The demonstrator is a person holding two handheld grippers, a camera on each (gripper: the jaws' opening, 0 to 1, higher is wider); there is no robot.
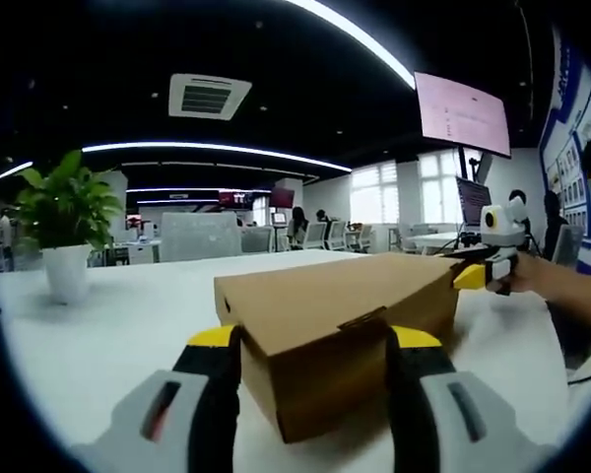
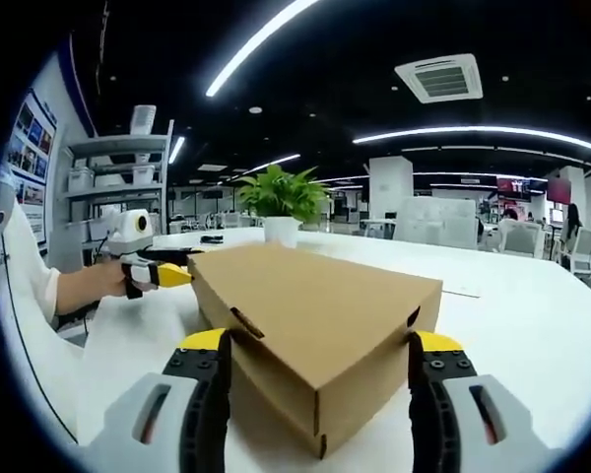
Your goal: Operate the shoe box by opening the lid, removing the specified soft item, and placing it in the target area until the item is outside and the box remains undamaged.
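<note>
1. on the white table [image 1: 108,335] lay the closed brown cardboard shoe box [image 1: 340,320], its lid down and its tuck flap seated in the front wall.
2. in the left gripper view, the left gripper [image 1: 315,379] stood with its yellow-tipped black jaws spread wide, one on each side of the box's near corner; whether they touched the cardboard could not be told.
3. in the right gripper view, the right gripper [image 2: 315,389] likewise had its jaws parted either side of the box's opposite end, clamping nothing that could be seen.
4. each gripper also appeared in the other's view at the box's far end, held in a person's hand [image 2: 84,283].
5. a green leafy plant in a white pot [image 1: 67,232] stood on the table well apart from the box.
6. office chairs and desks sat blurred in the background.
</note>
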